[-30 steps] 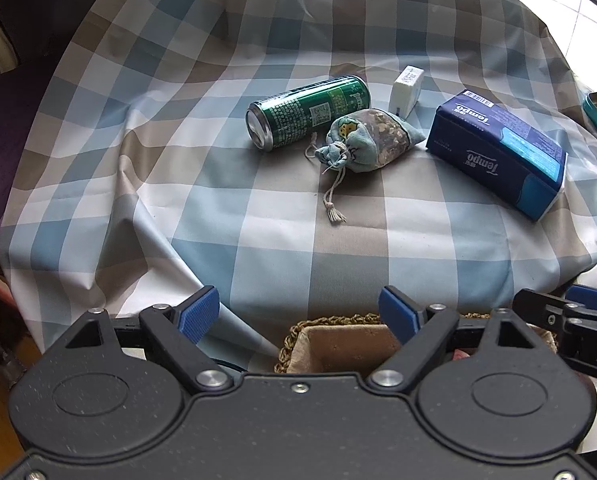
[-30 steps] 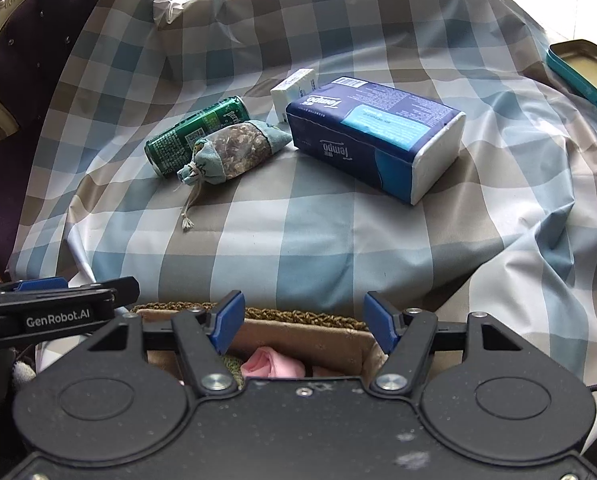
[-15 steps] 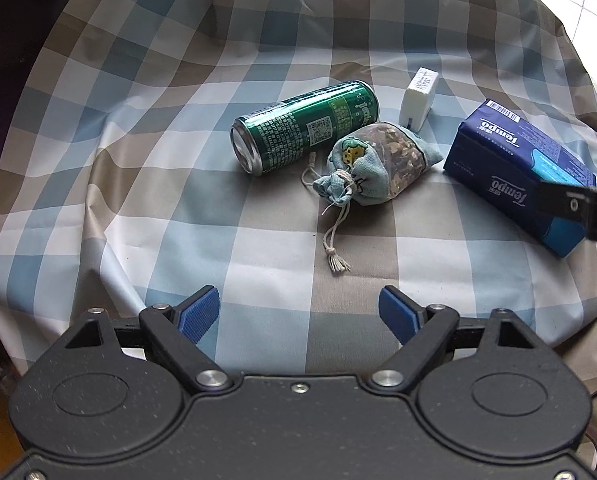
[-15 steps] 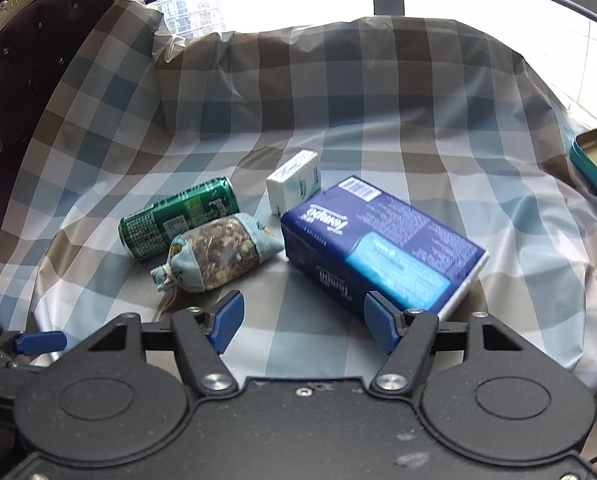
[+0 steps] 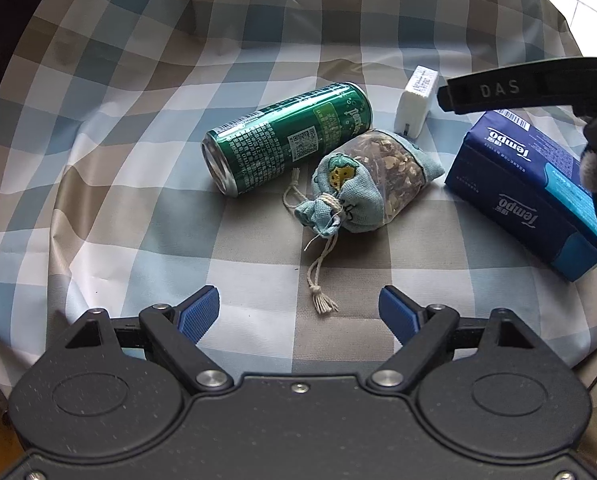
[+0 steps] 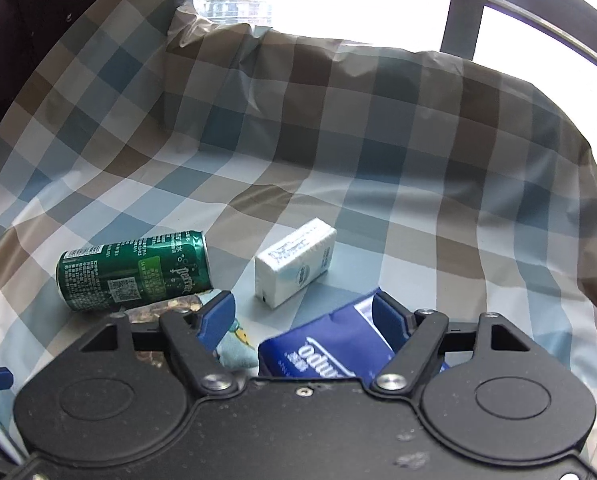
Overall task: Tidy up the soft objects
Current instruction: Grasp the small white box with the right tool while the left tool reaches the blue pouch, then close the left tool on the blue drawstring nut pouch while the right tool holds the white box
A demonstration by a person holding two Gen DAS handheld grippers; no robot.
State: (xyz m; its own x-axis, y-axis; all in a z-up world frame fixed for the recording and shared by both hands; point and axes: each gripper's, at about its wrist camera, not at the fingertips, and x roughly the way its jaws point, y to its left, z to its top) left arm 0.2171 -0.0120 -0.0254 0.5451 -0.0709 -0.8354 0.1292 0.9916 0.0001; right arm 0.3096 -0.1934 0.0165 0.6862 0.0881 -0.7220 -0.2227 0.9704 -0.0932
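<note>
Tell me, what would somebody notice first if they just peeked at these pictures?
Probably the shiny green Perrier can lying on its side in the middle of the checked tablecloth, with a little drawstring sachet snuggled against it. To their right sits a big blue Tempo tissue pack, and the right gripper is open just above it.

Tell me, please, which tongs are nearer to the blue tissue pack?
Right. The right tongs are open directly over the blue tissue pack, one corner between their fingers. The left tongs hover, open, well short of it, facing the drawstring pouch.
</note>
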